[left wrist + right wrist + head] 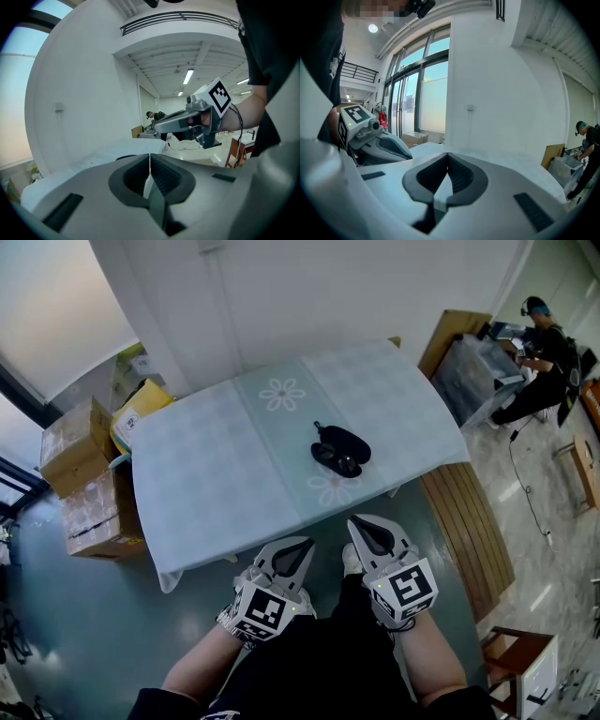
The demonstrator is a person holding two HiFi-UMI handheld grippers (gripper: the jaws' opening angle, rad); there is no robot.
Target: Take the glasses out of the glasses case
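Note:
A black glasses case [345, 441] lies open on the pale tablecloth [216, 474], right of the table's middle. Dark glasses [336, 459] rest in front of its lid, inside the open case. My left gripper [302, 547] is held below the table's near edge, shut and holding nothing. My right gripper [361, 524] is beside it, a little closer to the table, also shut and holding nothing. In the left gripper view the jaws [149, 157] meet tip to tip, with the right gripper's body [197, 119] ahead. The right gripper view shows closed jaws [447, 155] over the table.
Cardboard boxes [80, 474] are stacked left of the table. A wooden bench [467, 531] stands at its right side. A person [539, 352] sits at a desk at the far right. A wooden stool [514, 662] is at the lower right.

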